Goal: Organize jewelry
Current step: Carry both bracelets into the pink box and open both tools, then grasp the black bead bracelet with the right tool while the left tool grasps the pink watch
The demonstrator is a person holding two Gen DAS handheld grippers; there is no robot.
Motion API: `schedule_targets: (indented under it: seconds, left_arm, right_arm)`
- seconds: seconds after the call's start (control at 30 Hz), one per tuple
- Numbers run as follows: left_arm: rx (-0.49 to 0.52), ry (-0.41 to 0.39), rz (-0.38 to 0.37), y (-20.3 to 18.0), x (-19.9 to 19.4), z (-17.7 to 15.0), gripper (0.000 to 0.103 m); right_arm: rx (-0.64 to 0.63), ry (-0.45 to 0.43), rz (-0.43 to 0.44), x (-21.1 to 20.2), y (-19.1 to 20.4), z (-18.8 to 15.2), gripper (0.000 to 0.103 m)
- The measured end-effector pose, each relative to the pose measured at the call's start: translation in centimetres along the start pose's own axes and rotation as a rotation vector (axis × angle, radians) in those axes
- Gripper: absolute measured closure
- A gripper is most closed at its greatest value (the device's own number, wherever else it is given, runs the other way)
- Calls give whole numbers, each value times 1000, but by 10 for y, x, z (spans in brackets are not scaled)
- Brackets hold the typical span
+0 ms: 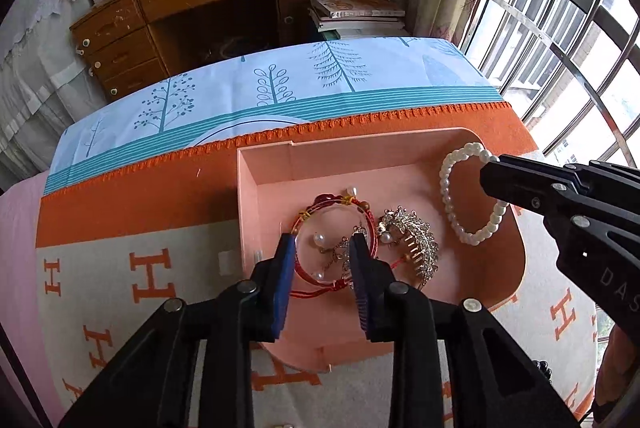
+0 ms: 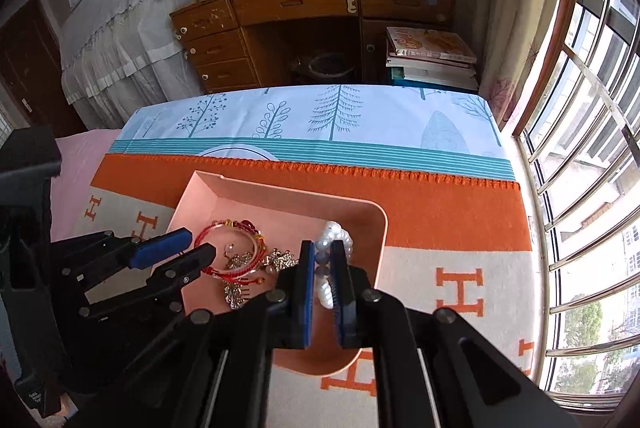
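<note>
Pink tray [image 2: 362, 216], pearl bracelet [image 2: 326, 294] between right gripper [image 2: 321, 260] fingers.

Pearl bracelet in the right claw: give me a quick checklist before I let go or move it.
1. Right claw shut on the pearl bracelet: ok, beads sit between the pads.
2. Bracelet over the pink tray: ok, it hangs inside the tray's right end.
3. Bracelet apart from the rhinestone hair comb: ok, a gap shows in the left wrist view.
4. Bracelet resting on the tray floor: cannot tell.
5. Left claw out of the way: ok, it is open around the red string bangle, well left of the pearls.
6. Left claw touching the bangle: cannot tell.
</note>
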State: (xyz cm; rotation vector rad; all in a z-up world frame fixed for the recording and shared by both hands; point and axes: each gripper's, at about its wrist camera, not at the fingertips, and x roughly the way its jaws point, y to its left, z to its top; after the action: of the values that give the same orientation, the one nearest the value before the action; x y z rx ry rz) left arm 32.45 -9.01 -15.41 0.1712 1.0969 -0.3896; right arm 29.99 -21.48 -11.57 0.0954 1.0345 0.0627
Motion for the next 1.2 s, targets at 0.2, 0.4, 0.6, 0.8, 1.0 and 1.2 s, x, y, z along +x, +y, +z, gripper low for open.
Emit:
schedule_targets:
  seconds: [0.2, 0.4, 0.6, 0.8, 1.0, 1.2]
  left_arm:
    - [28, -31, 51, -1, -18, -6, 42]
    - [12, -62, 32, 5, -44, -17, 39]
    - [11, -76, 0, 4, -75, -42, 39]
    - [30, -100, -37, -6, -112, -73, 33]
    - [81, -128, -61, -26, -148, -110, 32]
    - [129, -106, -133, -58, -160, -150, 30]
  right_arm:
    - [10, -1, 20, 3, 4, -5, 80]
    - [25, -35, 45, -20, 2, -13, 73]
    - [32, -74, 69, -58, 0, -35, 73]
    - [46, -134, 77, -102, -4, -69, 73]
    - [42, -137, 97, -133, -5, -109, 73]
    - [25, -125, 65, -145, 0, -150, 73]
